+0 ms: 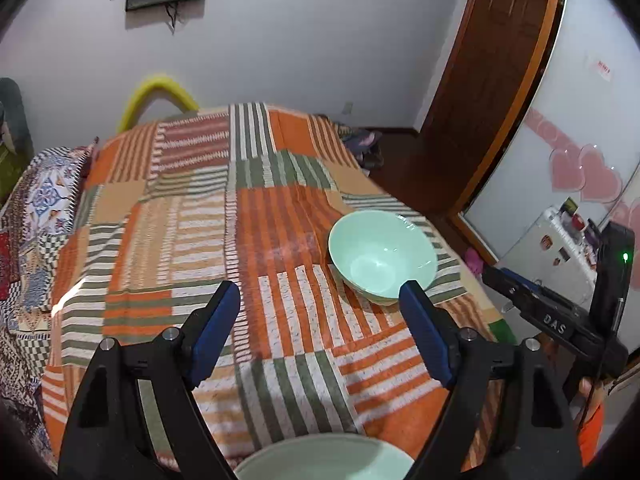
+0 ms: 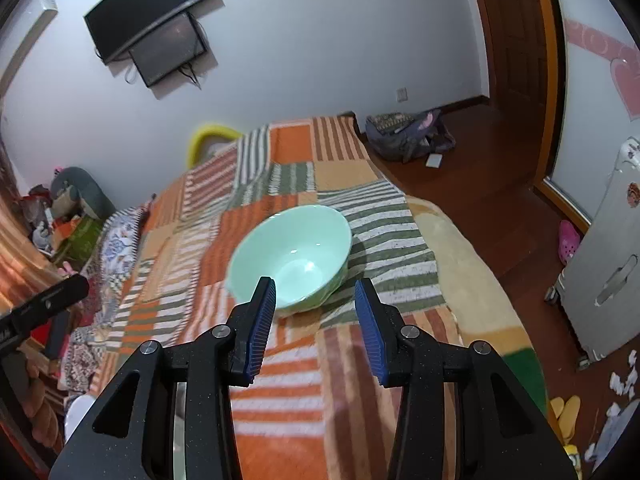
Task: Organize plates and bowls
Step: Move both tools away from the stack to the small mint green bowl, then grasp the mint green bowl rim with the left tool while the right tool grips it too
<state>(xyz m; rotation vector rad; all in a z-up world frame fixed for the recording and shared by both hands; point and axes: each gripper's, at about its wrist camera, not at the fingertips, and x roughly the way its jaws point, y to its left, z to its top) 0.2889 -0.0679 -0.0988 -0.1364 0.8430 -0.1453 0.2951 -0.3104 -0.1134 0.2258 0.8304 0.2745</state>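
A mint-green bowl point(image 1: 382, 256) stands upright on the striped patchwork blanket point(image 1: 208, 216), near the bed's right edge. My left gripper point(image 1: 320, 292) is open wide with nothing between its blue pads; the bowl lies just ahead, by its right fingertip. A second pale green dish rim point(image 1: 324, 456) shows at the bottom edge, below this gripper. In the right wrist view the same bowl point(image 2: 292, 256) sits straight ahead of my right gripper point(image 2: 314, 286), which is open with a narrower gap and holds nothing. Each gripper shows in the other's view: the right gripper's body point(image 1: 552, 320), the left gripper's body point(image 2: 44, 300).
The bed fills most of both views, with a patterned pillow point(image 1: 48, 196) on its left side. A backpack point(image 2: 408, 136) lies on the wooden floor past the bed's foot. A small white fridge point(image 2: 612, 272) and slippers point(image 2: 566, 416) are to the right. Two screens point(image 2: 160, 32) hang on the wall.
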